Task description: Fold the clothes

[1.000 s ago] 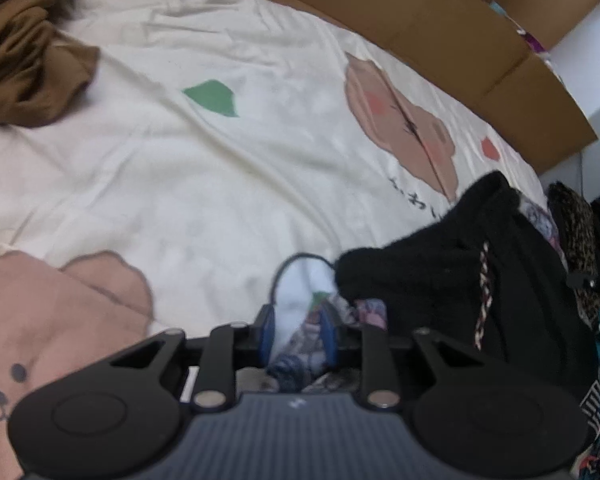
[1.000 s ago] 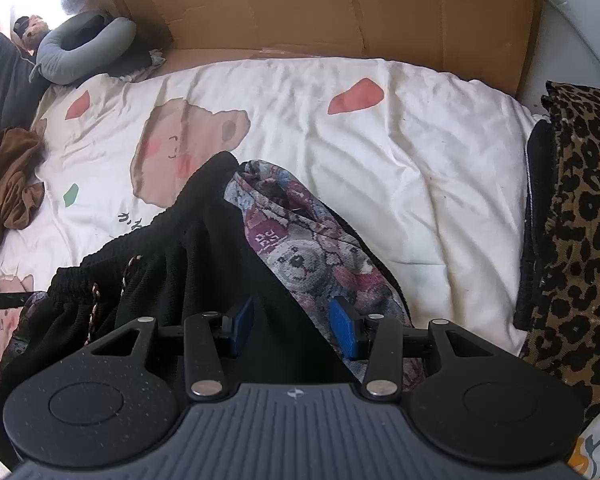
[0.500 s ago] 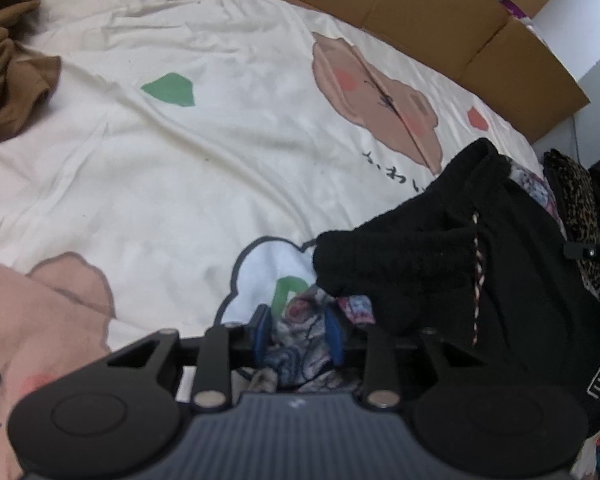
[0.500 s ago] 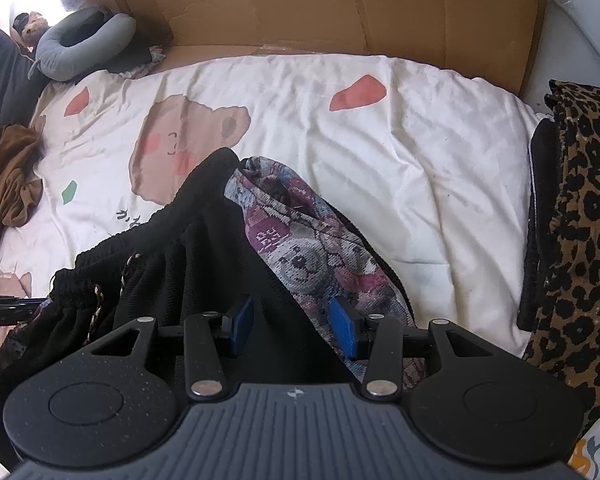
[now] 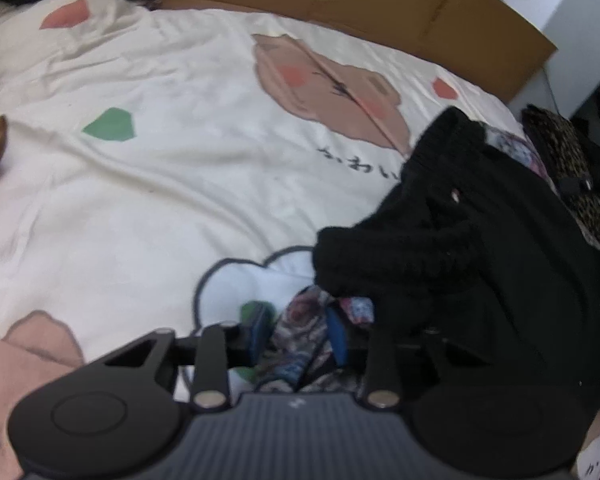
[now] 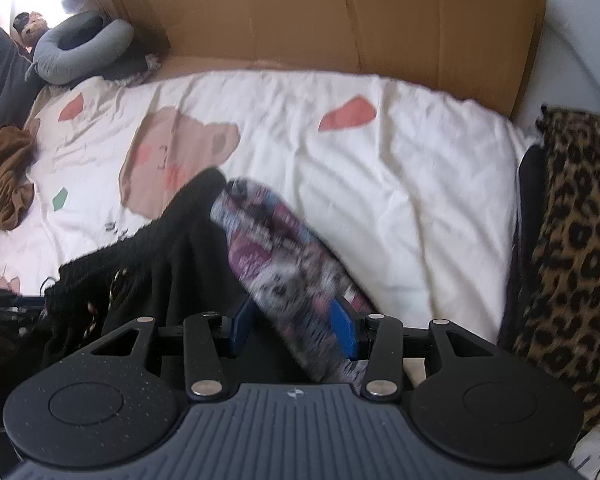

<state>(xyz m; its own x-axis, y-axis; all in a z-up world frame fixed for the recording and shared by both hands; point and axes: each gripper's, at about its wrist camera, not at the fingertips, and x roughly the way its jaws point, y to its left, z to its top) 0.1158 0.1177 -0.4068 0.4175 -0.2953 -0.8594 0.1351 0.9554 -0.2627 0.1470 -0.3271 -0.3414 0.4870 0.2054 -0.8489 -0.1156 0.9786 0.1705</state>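
**Both claws on the patterned garment under the black shorts**

Your left claw [image 5: 298,334] has the patterned cloth [image 5: 300,332] bunched between its blue pads, which pinch a fold of it, at the near edge of the bed. The black shorts [image 5: 480,248] lie heaped just to the right of that claw, their ribbed waistband draped over the patterned cloth and touching the right finger. Your right claw [image 6: 296,322] stands half spread with the same patterned cloth [image 6: 284,264] running between its pads; the picture is blurred there, so you cannot tell whether the pads press on it. The black shorts [image 6: 172,248] lie against its left finger.

Both claws point steeply down at the bed, the fingers side by side and level.

The cream bedsheet [image 6: 400,184] with bear prints spreads beyond the clothes. A brown garment [image 6: 4,176] lies crumpled at the far left, well apart. A leopard-print cloth [image 6: 576,240] lies along the right edge of the bed, near your right claw. Cardboard [image 6: 360,20] stands behind the bed, and a grey neck pillow [image 6: 80,52] rests at the far left corner
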